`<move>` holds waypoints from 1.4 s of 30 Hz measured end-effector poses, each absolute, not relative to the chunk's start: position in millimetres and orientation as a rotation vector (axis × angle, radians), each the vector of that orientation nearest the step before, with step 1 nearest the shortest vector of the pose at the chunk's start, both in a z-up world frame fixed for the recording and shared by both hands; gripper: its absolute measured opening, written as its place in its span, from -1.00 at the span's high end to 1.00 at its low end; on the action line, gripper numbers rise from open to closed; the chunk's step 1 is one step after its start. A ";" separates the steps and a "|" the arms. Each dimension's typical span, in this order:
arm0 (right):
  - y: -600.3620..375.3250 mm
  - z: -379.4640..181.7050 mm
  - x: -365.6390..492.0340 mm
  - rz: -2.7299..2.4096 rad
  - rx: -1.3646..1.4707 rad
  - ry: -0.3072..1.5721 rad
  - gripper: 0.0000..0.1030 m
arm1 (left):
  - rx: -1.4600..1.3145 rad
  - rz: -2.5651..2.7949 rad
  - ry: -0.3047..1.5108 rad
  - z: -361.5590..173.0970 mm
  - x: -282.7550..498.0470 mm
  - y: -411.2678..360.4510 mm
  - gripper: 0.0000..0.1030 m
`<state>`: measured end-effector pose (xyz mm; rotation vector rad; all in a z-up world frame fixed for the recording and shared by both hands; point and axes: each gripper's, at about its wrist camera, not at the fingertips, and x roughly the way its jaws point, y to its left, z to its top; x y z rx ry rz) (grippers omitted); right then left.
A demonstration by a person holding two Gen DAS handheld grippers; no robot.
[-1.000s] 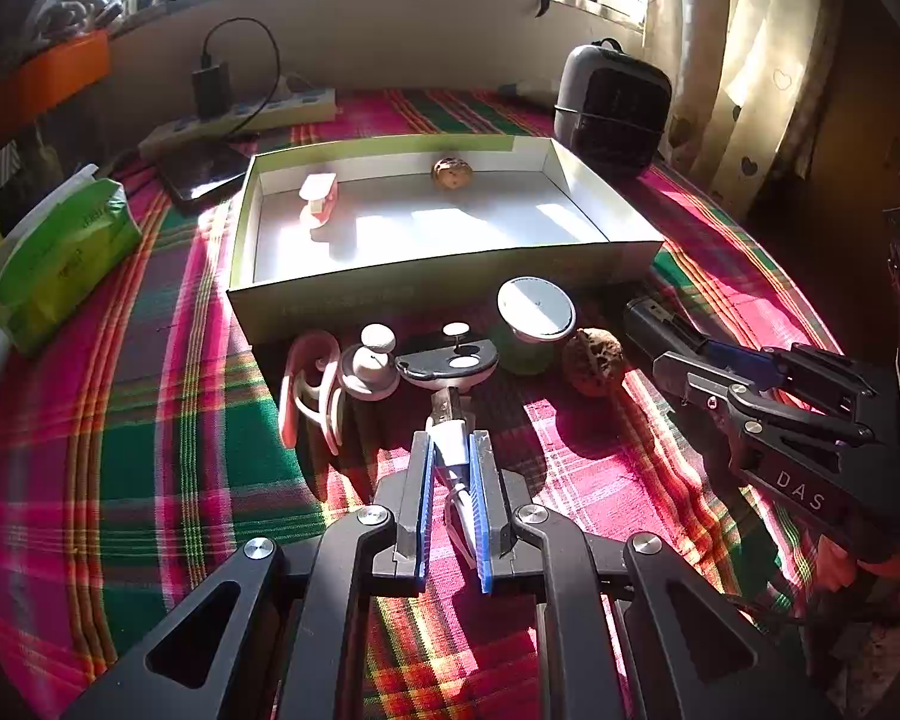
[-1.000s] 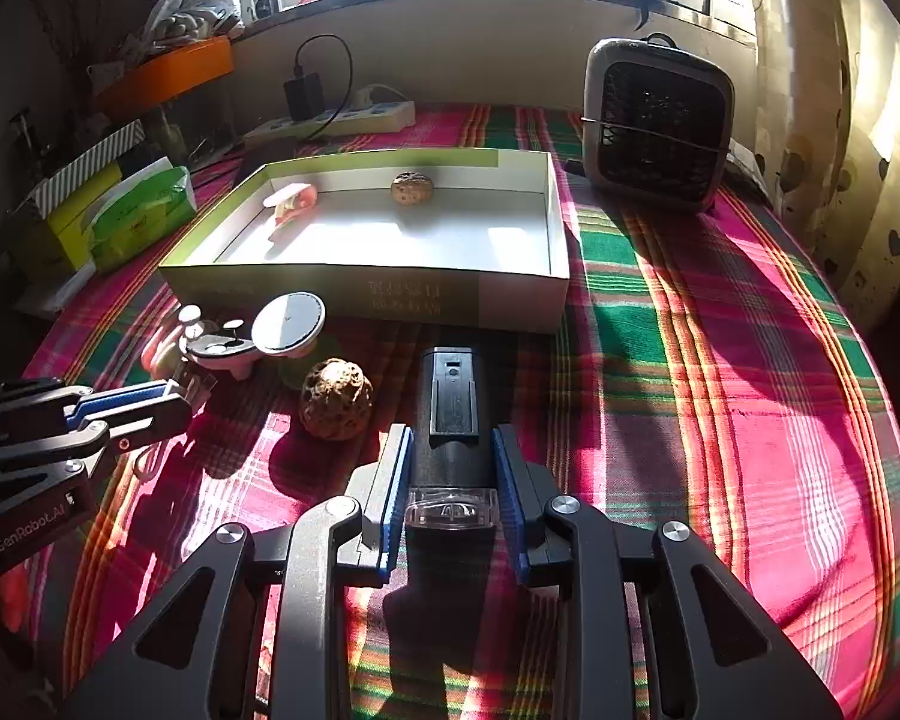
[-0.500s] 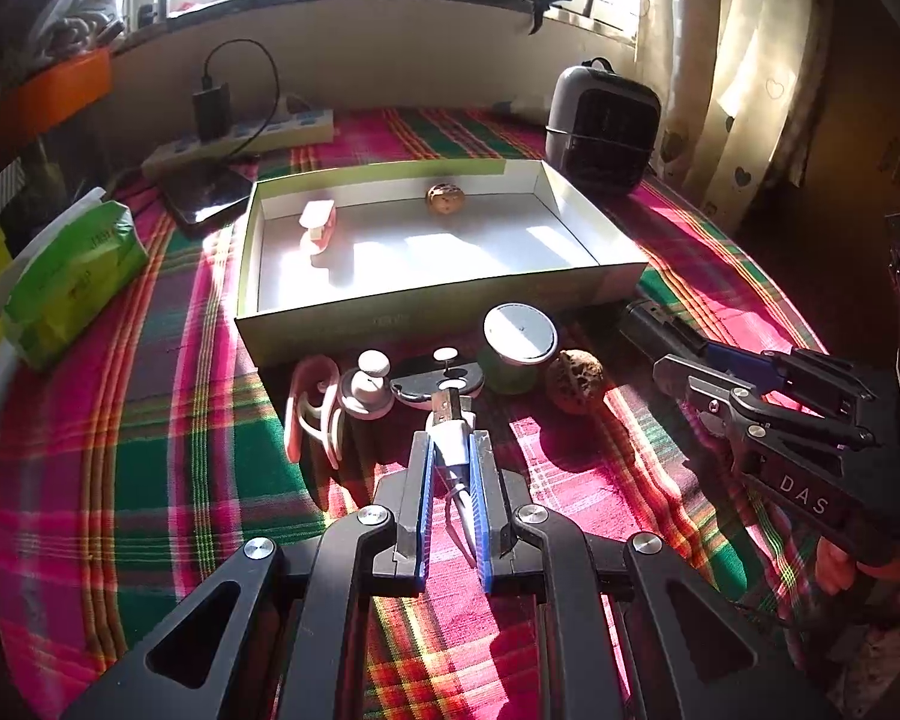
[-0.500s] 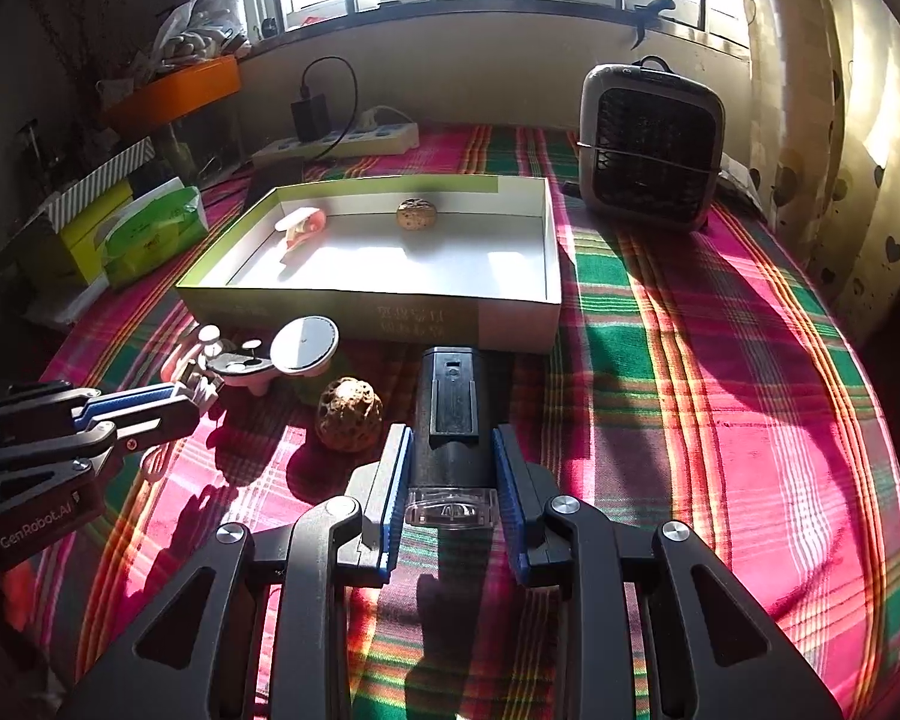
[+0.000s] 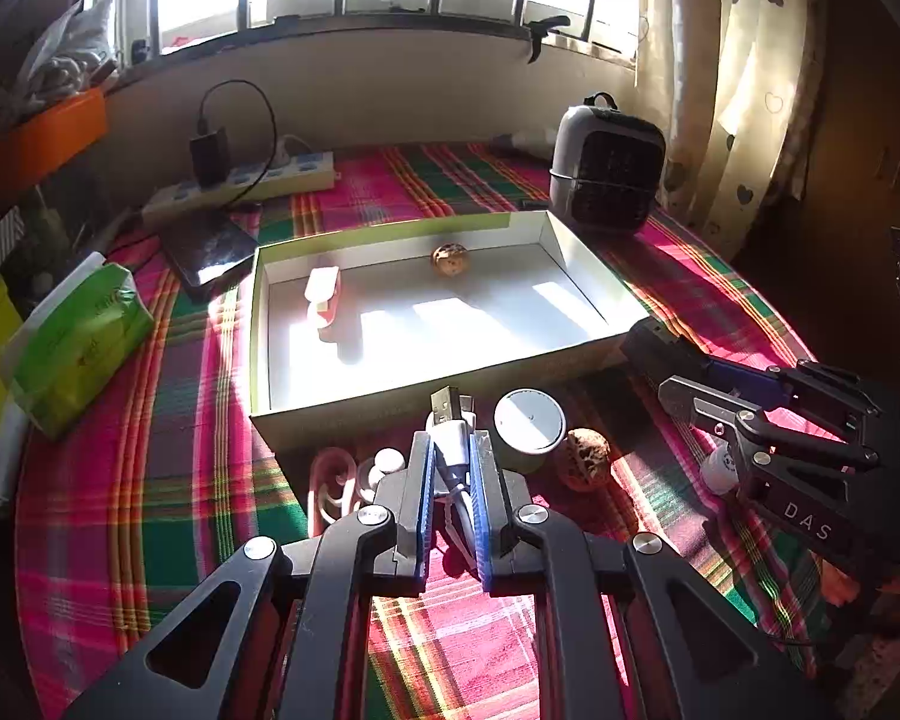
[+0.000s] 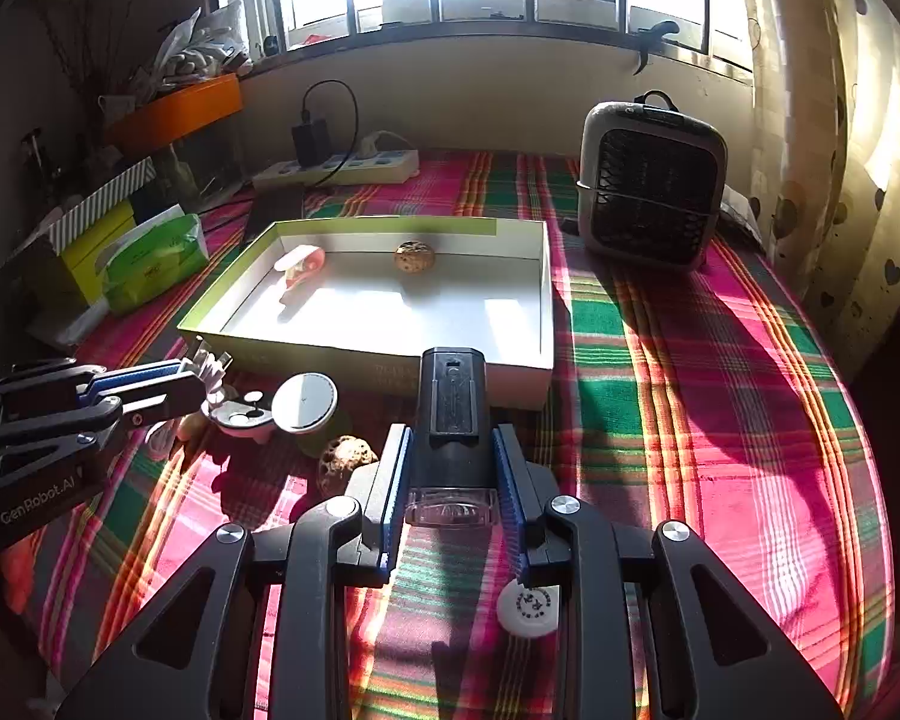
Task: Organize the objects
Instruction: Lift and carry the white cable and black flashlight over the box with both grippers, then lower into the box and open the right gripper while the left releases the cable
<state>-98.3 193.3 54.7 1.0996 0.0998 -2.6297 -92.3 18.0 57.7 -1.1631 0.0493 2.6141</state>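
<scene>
Box (image 5: 588, 276) holds a walnut (image 5: 450, 258) and a pink clip (image 5: 323, 294) so far. Left claw (image 5: 450, 468) grasping the USB cable (image 5: 447, 420), right claw (image 6: 450, 468) grasping the black device (image 6: 452, 402). Still on the bench: second walnut (image 5: 583, 467), round tin (image 5: 529, 420), pink hook (image 5: 330, 480).

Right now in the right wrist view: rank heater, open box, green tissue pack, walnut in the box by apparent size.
1. open box
2. heater
3. green tissue pack
4. walnut
Box and heater stand at different depths, so this is apparent size only, though the box clearly spans more of the frame.
</scene>
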 end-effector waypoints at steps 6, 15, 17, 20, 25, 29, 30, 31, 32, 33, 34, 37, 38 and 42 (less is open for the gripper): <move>188.1 58.4 -115.9 -2.623 1.097 0.104 0.45 | -1.153 2.623 0.048 62.7 -111.5 17.8 0.81; 186.0 58.9 -149.7 -2.625 1.120 0.103 0.45 | -1.175 2.620 0.041 61.9 -147.2 18.1 0.81; 185.9 59.2 -158.2 -2.625 1.125 0.099 0.45 | -1.180 2.619 0.036 61.0 -156.0 17.9 0.81; 185.1 58.7 -171.5 -2.627 1.136 0.100 0.45 | -1.186 2.617 0.044 61.1 -169.1 19.4 0.80; 182.4 56.4 -191.3 -2.632 1.153 0.111 0.45 | -1.203 2.613 0.045 59.8 -192.6 23.0 0.80; 182.1 51.9 -206.1 -2.637 1.182 0.106 0.45 | -1.225 2.613 0.043 54.9 -208.9 24.4 0.81; 182.1 50.8 -210.0 -2.638 1.187 0.104 0.45 | -1.230 2.613 0.045 53.3 -213.1 25.1 0.80; 181.8 49.9 -214.1 -2.637 1.192 0.103 0.45 | -1.239 2.611 0.048 51.5 -217.1 25.8 0.80; 181.4 48.9 -217.1 -2.637 1.197 0.103 0.45 | -1.249 2.611 0.047 49.6 -221.0 25.9 0.80; 181.1 47.9 -219.8 -2.637 1.201 0.102 0.45 | -1.259 2.609 0.046 47.9 -224.3 26.1 0.81; 180.5 46.8 -222.3 -2.638 1.204 0.107 0.45 | -1.264 2.606 0.050 46.3 -227.5 26.7 0.80; 180.0 42.0 -232.2 -2.631 1.227 0.100 0.45 | -1.278 2.604 0.061 41.4 -235.7 27.5 0.80; 180.2 40.4 -234.5 -2.627 1.235 0.096 0.45 | -1.287 2.603 0.061 39.6 -238.8 27.3 0.80; 179.1 36.1 -242.1 -2.619 1.254 0.094 0.45 | -1.309 2.591 0.065 34.9 -248.1 27.9 0.80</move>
